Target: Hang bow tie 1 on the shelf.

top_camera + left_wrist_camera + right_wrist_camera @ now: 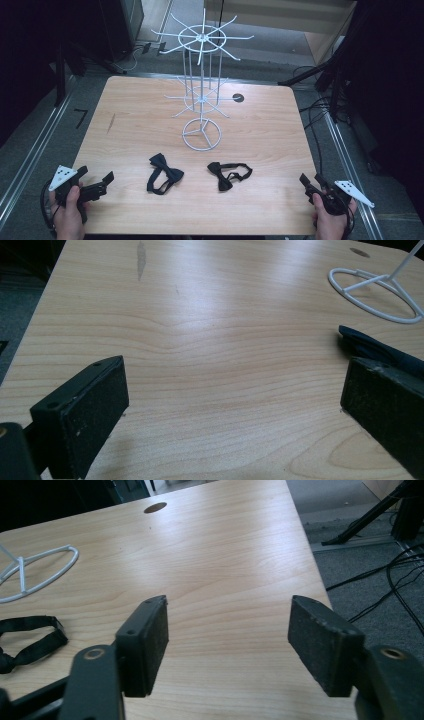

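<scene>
- Two black bow ties lie flat on the wooden counter point(130, 130), both in the near half, a bit apart from each other.
- Left tie point(164, 173) sits closer to the left gripper point(95, 185); right tie point(227, 174) is just past the middle, with its strap looped out to the right.
- One white wire rack point(201, 75) stands behind the ties around the middle of the counter, ring base on the wood and two tiers of hooks sticking out above.
- Left gripper is at the near-left corner, over the counter's edge, jaws released and wide with bare wood between them. In the left gripper view a dark bit of the left tie point(370, 347) peeks out just behind the right-hand jaw, not between the two.
- Right gripper point(311, 181) is at the near-right corner, right by the side edge, jaws also released, nothing in them. In the right gripper view the right tie's strap point(30, 637) lies off to the left, well clear.
- Loads of open wood: the whole left side, the right side and the far corners. There's one dark round hole point(238, 98) to the right of the rack.
- Past the counter edges it's grey floor with cables on the right.
</scene>
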{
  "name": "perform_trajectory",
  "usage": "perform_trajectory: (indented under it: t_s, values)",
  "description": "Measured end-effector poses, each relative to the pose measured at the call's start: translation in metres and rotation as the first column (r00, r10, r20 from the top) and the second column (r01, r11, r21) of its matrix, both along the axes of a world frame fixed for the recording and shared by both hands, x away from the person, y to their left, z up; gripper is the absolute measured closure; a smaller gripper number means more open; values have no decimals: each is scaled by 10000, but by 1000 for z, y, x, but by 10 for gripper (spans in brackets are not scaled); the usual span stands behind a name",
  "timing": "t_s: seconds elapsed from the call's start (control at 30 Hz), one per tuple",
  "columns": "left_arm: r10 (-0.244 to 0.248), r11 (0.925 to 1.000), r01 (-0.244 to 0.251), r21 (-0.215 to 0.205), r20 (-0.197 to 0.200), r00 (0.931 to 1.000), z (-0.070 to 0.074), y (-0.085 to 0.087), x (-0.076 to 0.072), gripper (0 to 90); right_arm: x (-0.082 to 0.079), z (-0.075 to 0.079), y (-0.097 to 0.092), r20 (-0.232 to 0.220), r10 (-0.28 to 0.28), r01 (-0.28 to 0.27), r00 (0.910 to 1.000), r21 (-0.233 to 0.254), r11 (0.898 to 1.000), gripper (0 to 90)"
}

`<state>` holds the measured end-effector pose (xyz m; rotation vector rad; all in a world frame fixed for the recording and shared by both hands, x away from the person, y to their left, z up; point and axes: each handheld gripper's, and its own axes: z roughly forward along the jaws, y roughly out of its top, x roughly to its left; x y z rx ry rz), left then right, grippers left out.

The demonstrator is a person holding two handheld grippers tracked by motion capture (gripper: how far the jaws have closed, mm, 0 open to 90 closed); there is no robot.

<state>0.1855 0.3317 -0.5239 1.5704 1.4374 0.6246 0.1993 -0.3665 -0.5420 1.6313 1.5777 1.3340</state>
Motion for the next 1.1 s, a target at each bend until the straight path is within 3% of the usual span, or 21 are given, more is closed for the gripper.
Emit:
perform_trajectory:
  t_s: [0.37, 0.43, 0.63, 0.9, 1.1]
  values:
    - [-62, 10000, 62, 77, -42, 10000, 0, -1, 0, 0, -2, 19, 42, 276, 605, -601, 9978, -146, 9981, 377]
    - [-69, 9999, 70, 98, -54, 10000, 0, -1, 0, 0, -1, 25, 51, 240, 477, -464, 9986, -509, 9976, 378]
    - [-79, 9999, 80, 87, -54, 10000, 0, -1, 0, 0, -1, 33, 63, 245, 742, -724, 9969, -664, 9952, 372]
    - [-92, 9999, 92, 53, -52, 9999, 0, -1, 1, 0, 3, 45, 87, 394, 1445, -1417, 9887, -658, 9877, 370]
    - [-111, 9999, 112, 54, -49, 9999, 0, -1, 0, 0, 7, 49, 106, 345, 1917, -1879, 9808, -931, 9778, 345]
